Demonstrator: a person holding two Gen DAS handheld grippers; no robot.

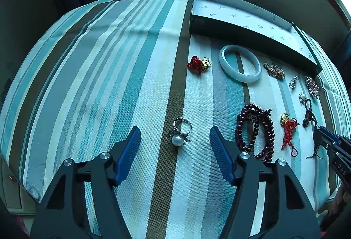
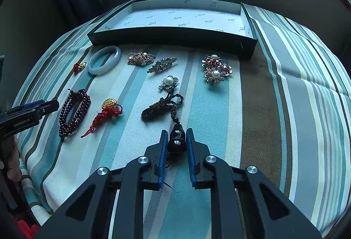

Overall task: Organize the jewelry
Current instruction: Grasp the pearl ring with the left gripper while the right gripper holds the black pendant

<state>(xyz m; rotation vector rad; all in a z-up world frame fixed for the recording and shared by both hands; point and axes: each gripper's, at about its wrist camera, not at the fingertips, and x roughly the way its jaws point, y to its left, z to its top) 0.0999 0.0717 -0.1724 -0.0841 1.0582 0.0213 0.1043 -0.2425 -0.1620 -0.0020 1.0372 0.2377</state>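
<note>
My right gripper (image 2: 176,138) is shut on the dark bead of a black cord pendant (image 2: 161,107) lying on the striped cloth; it also shows in the left wrist view (image 1: 308,116). My left gripper (image 1: 175,134) is open, its fingers either side of a pearl ring (image 1: 178,135) on the cloth, not touching it. The shallow dark box (image 2: 175,38) with white patterned lining sits at the back, empty; it also shows in the left wrist view (image 1: 241,32).
On the cloth lie a pale jade bangle (image 1: 240,63), a dark red bead bracelet (image 1: 255,129), two red knot charms (image 1: 198,64) (image 1: 288,129), several rhinestone brooches (image 2: 141,58) and pearl flower brooches (image 2: 216,69).
</note>
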